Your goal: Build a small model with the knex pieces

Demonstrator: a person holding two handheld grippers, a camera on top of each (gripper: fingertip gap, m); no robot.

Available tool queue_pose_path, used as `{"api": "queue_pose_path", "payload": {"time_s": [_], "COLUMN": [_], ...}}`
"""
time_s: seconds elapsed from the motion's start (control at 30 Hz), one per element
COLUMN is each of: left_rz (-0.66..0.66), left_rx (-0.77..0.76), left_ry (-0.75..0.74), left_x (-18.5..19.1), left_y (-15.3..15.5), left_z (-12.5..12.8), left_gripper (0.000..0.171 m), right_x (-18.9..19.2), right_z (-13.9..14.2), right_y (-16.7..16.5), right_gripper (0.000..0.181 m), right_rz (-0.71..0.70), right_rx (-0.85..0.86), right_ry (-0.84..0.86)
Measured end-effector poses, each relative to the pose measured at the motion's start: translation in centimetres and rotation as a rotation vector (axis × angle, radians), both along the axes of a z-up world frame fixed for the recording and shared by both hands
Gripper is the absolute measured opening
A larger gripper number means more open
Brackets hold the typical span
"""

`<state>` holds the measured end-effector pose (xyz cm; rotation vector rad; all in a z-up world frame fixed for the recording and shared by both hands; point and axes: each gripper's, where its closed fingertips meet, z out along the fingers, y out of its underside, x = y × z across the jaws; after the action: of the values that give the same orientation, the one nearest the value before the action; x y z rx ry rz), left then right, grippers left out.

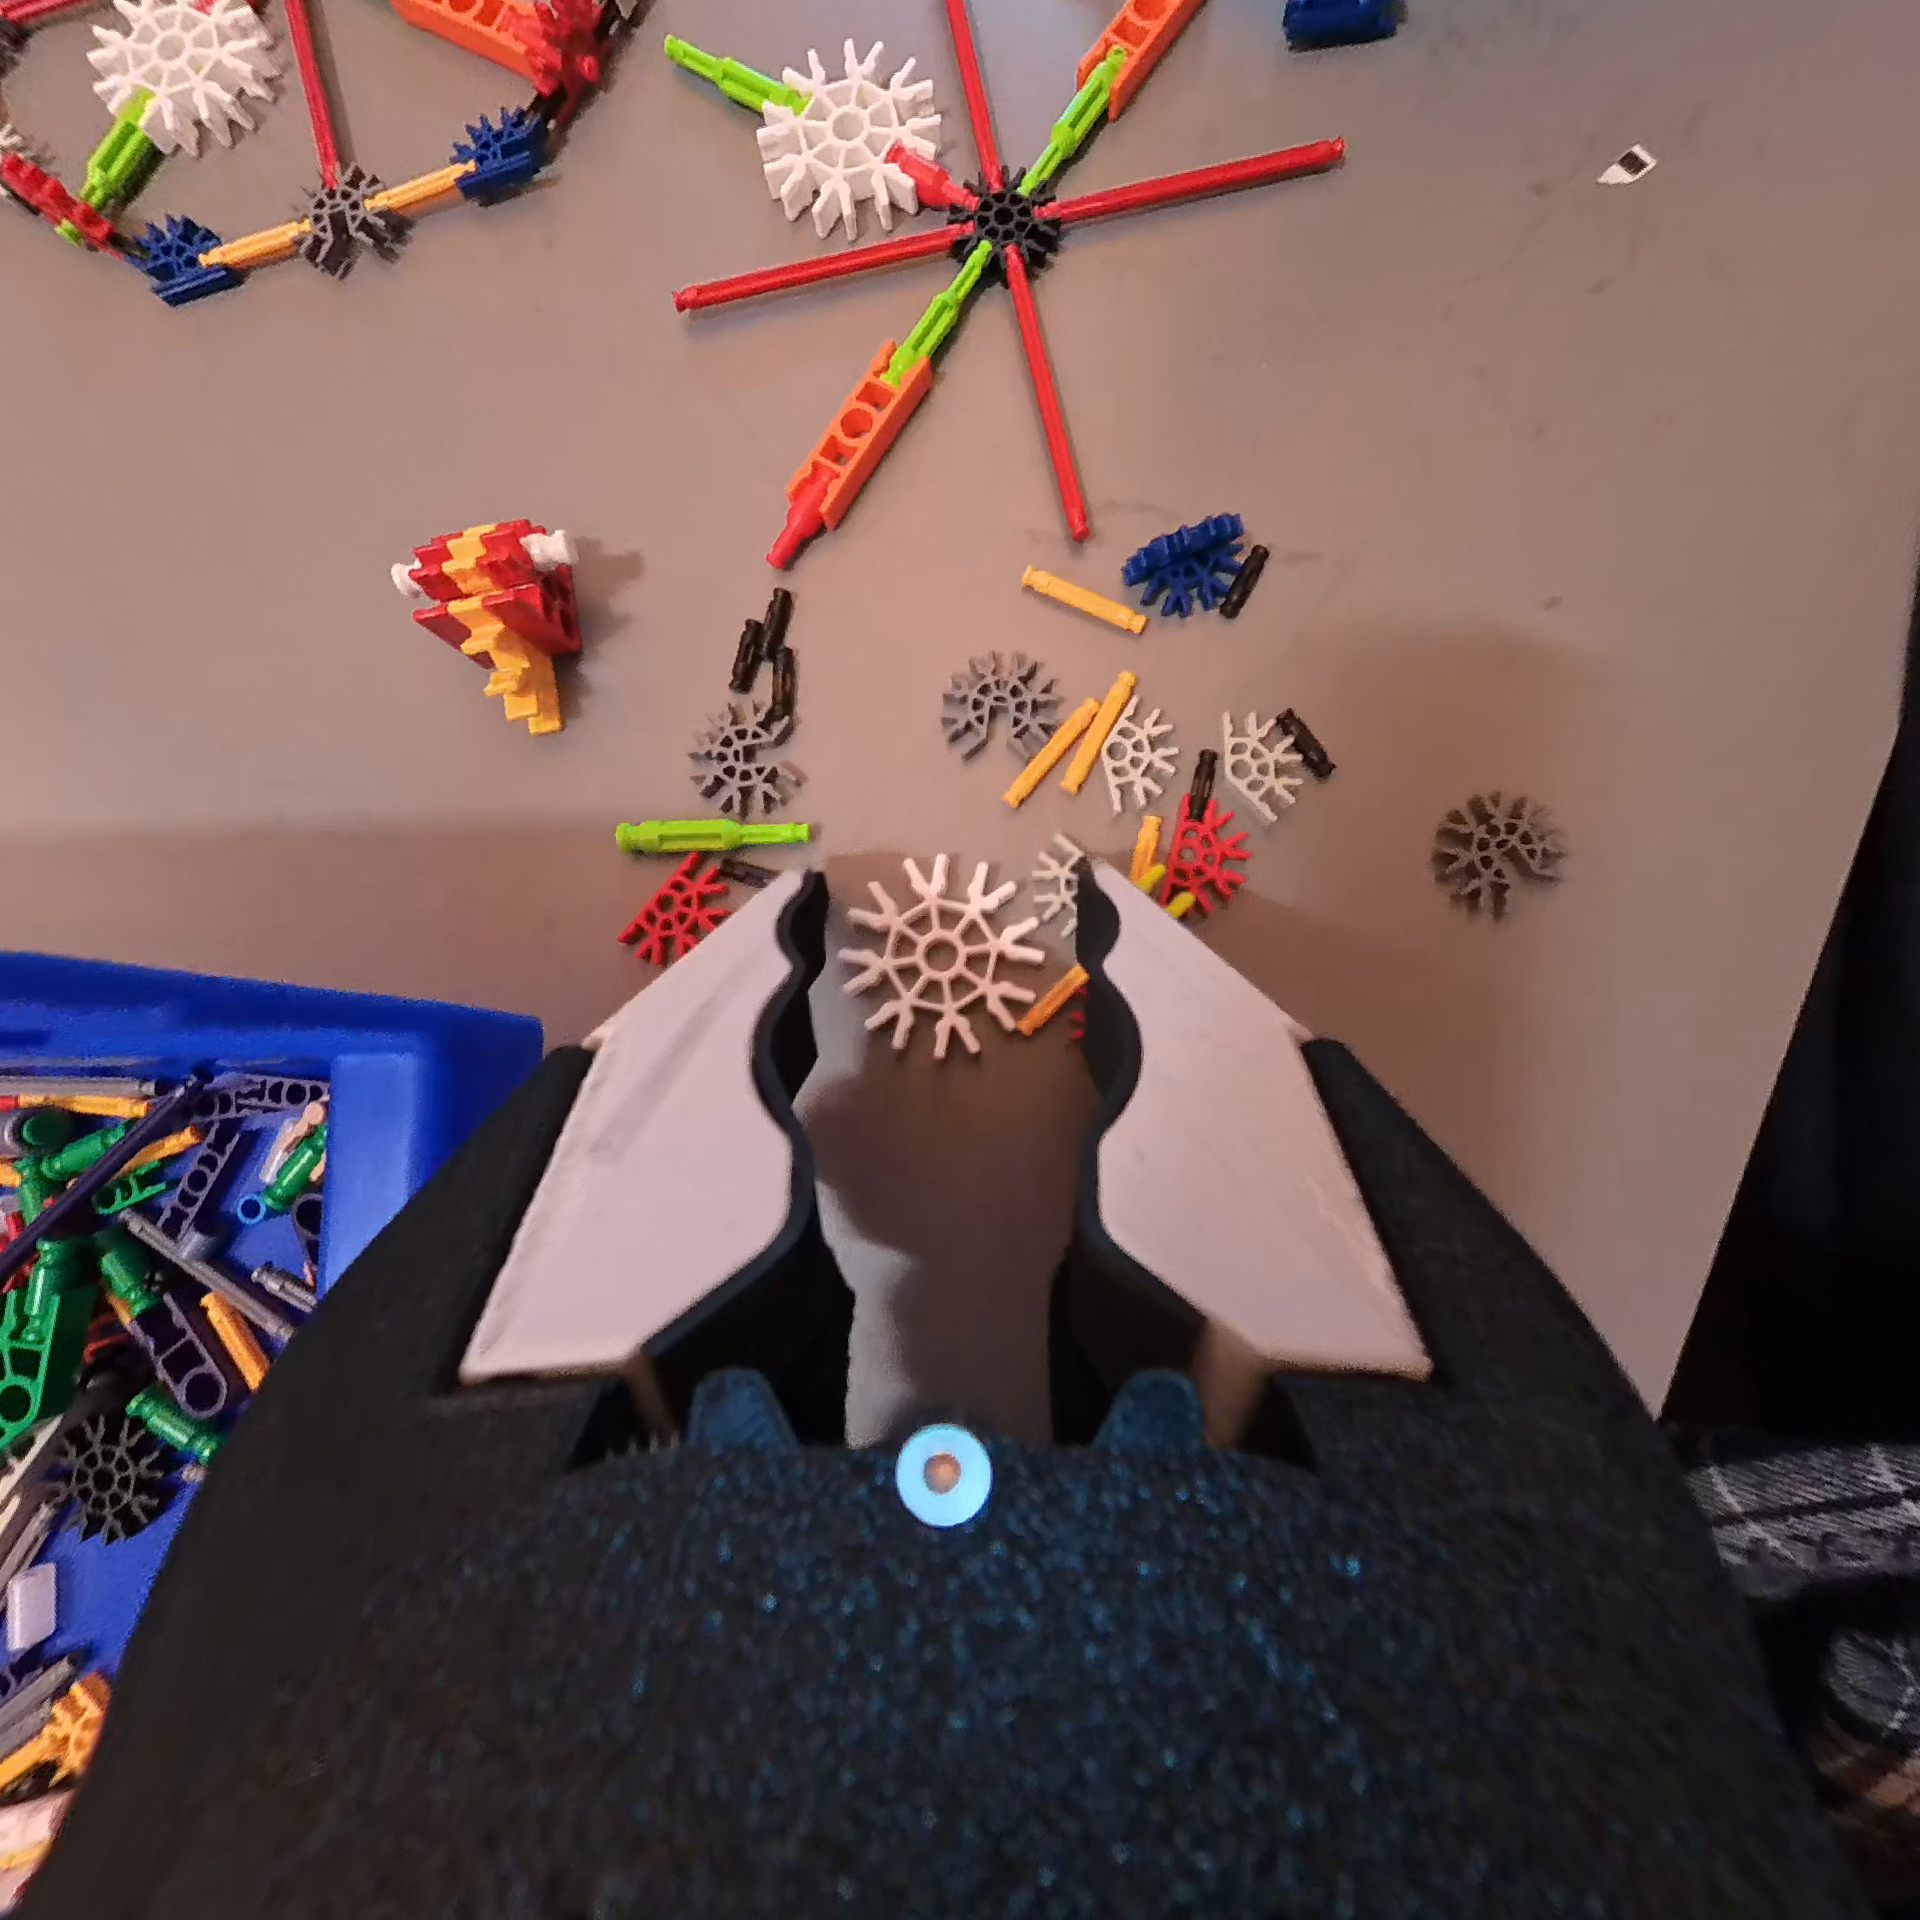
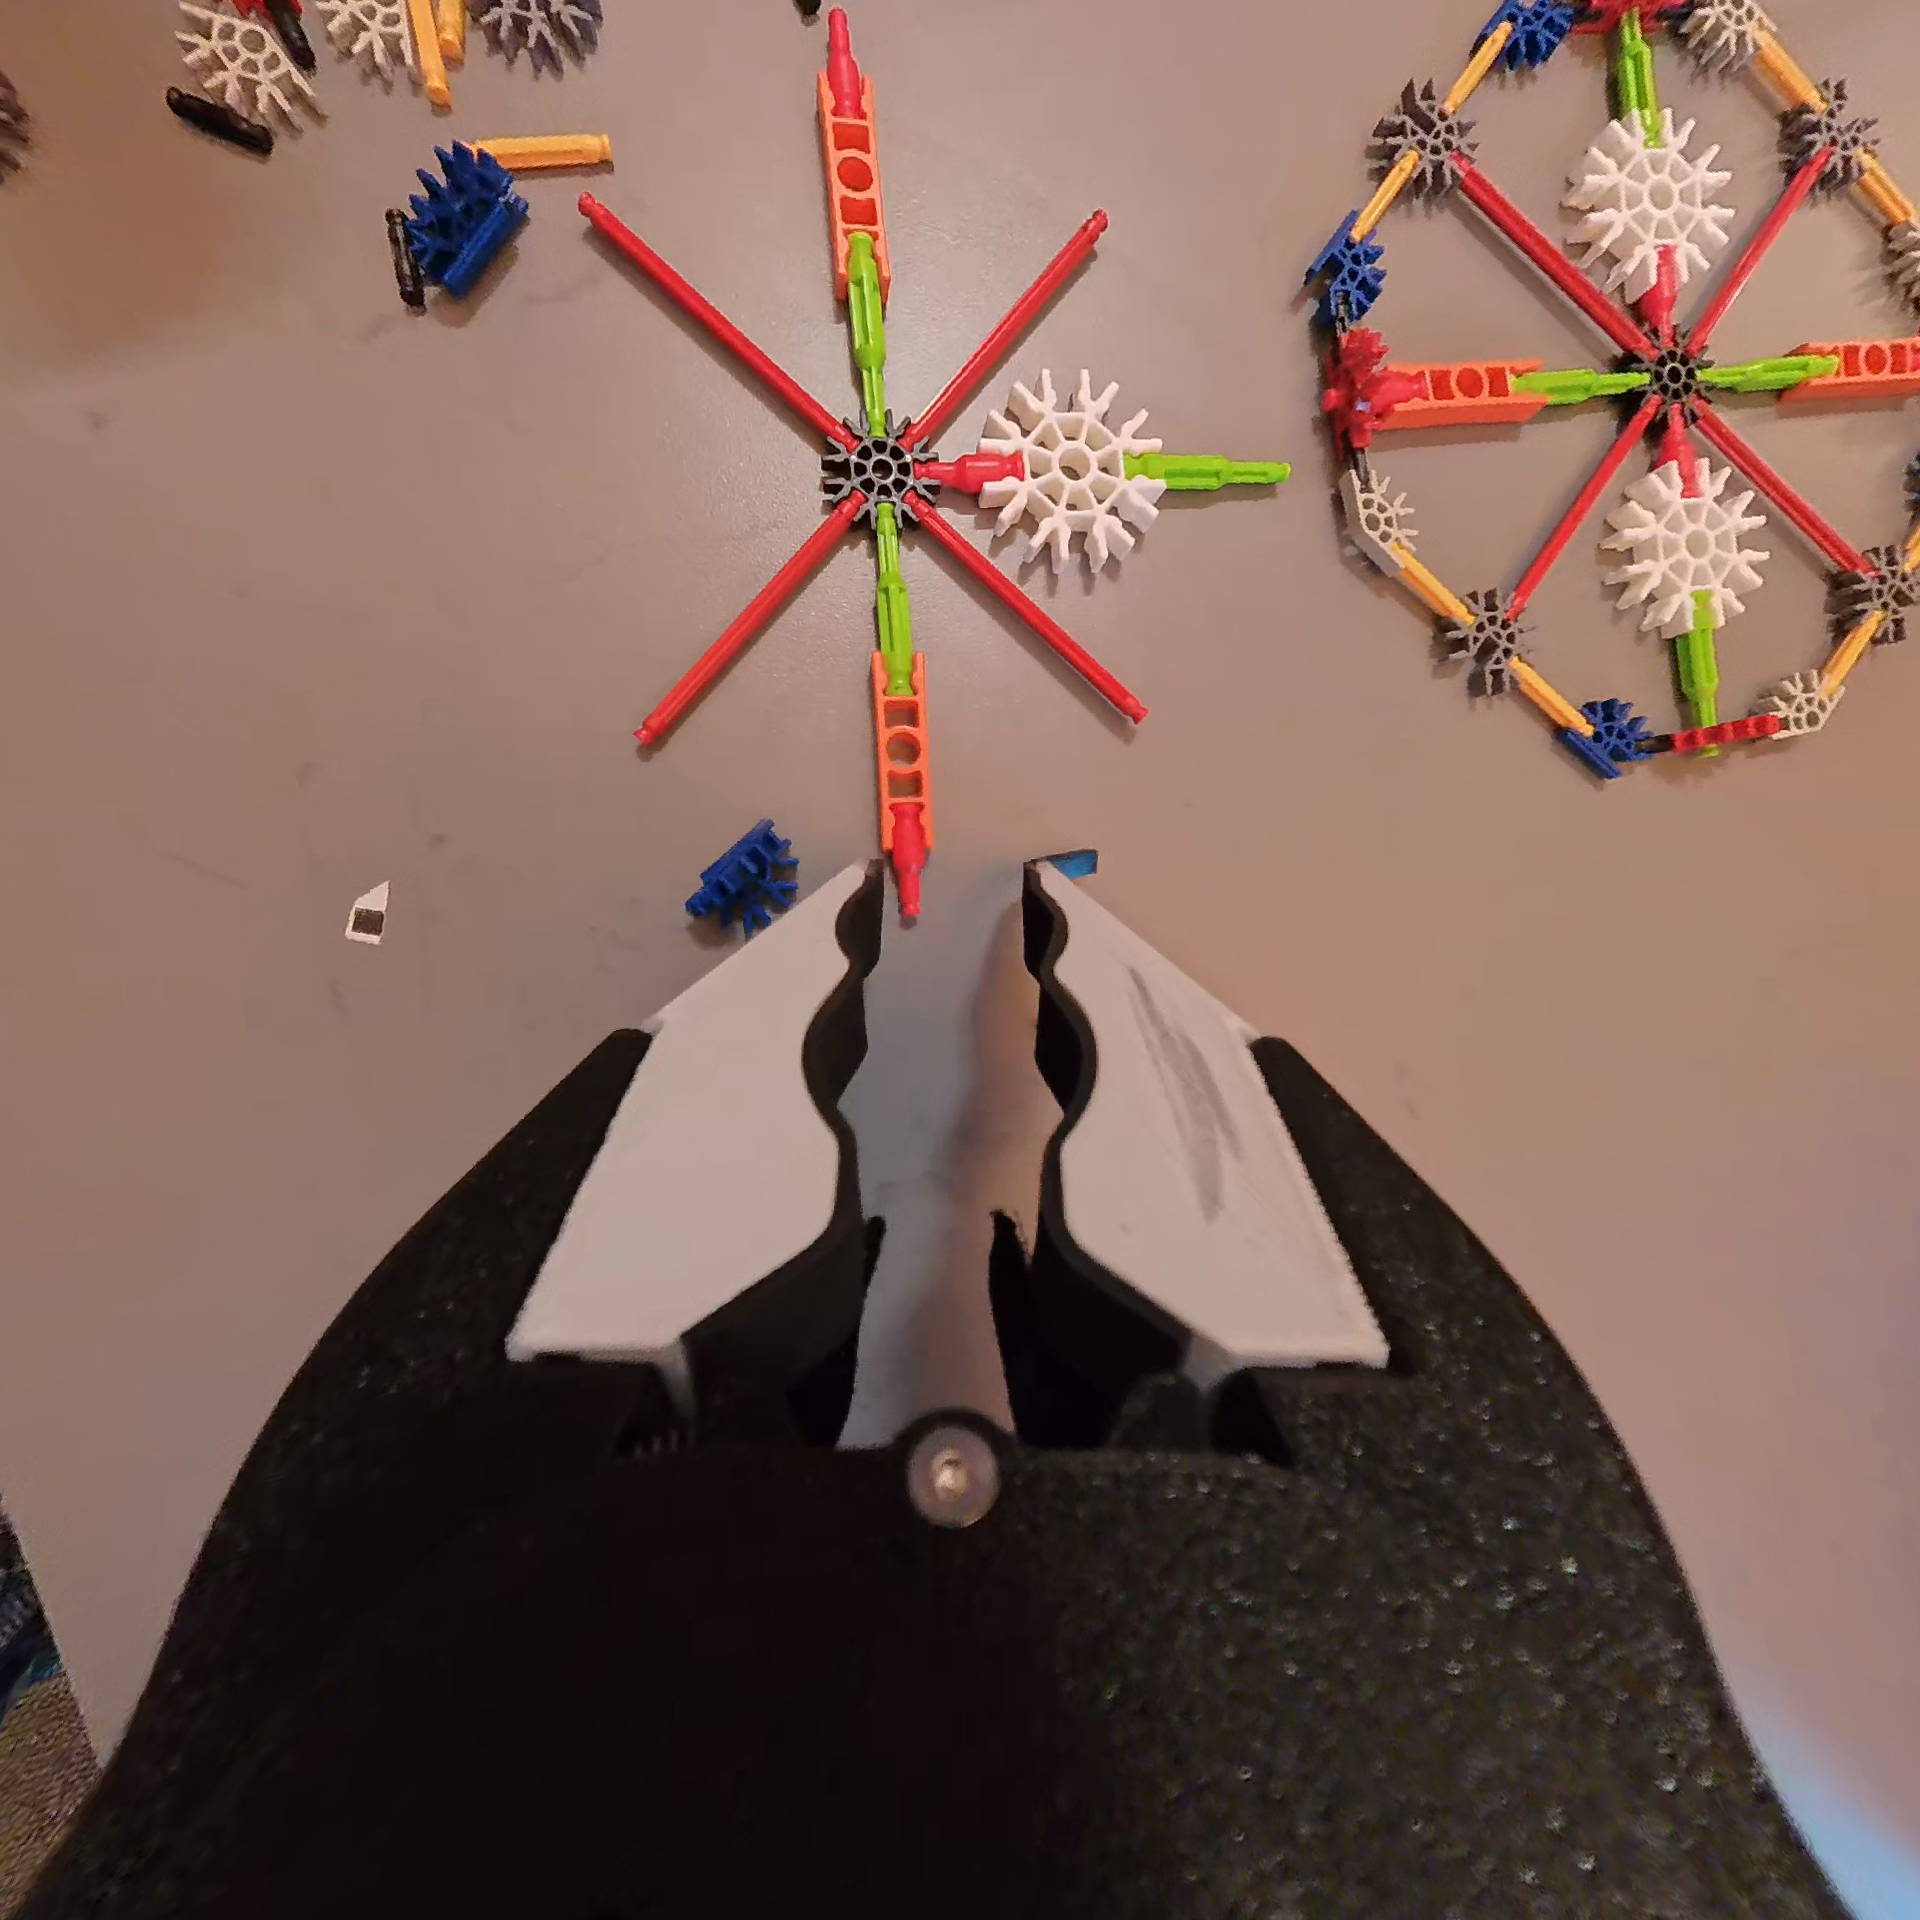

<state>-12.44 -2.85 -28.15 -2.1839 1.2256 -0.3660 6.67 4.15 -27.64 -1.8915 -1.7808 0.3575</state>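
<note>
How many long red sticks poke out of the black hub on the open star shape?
4. From the black hub, one red stick runs upper left, one upper right, one lower left, one lower right. None seems hidden.

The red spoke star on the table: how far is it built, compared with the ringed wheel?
Done: its black hub carries four red rods, two green-orange arms, one white gear. In hand: nothing; left tongs stand open around a loose white connector, right tongs open by one arm's tip. Left: rod ends are bare; the wheel has a rim and two gears.
</note>
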Motion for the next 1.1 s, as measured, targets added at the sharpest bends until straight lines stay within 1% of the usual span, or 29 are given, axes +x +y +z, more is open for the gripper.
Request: {"api": "queue_pose_path", "payload": {"time_s": [0.27, 0.4, 0.5, 0.67, 0.83, 0.93, 1.1], "left_rz": [0.009, 0.02, 0.037, 0.027, 0.084, 0.098, 0.105], "left_rx": [0.028, 0.04, 0.043, 0.052, 0.144, 0.168, 0.161], "left_ry": [0.028, 0.02, 0.029, 0.034, 0.018, 0.027, 0.057], "left_x": [-1.0, -1.6, -1.8, -1.2, -1.5, -1.6, -1.5], "left_y": [-0.3, -0.4, 0.0, 0.4, 2.0, 2.5, 2.9], "left_z": [0.2, 1.0, 1.1, 0.8, 2.0, 2.1, 1.2], "left_gripper": [0.05, 0.049, 0.048, 0.047, 0.046, 0.047, 0.049], "right_x": [-0.8, -1.1, -1.4, -1.7, -0.9, -0.5, -0.2], "right_z": [0.4, 0.4, 0.6, 1.1, 1.3, 1.2, 0.9], "right_y": [-0.7, -1.0, -1.0, -0.9, -0.8, -1.3, -2.7], "right_gripper": [0.026, 0.027, 0.027, 0.027, 0.027, 0.031, 0.04], "right_rz": [0.026, 0.038, 0.041, 0.042, 0.032, 0.045, 0.079], "right_rx": [-0.006, -0.009, -0.005, 0.001, -0.008, -0.037, -0.077], "right_ry": [0.024, 0.029, 0.038, 0.054, 0.054, 0.052, 0.043]}}
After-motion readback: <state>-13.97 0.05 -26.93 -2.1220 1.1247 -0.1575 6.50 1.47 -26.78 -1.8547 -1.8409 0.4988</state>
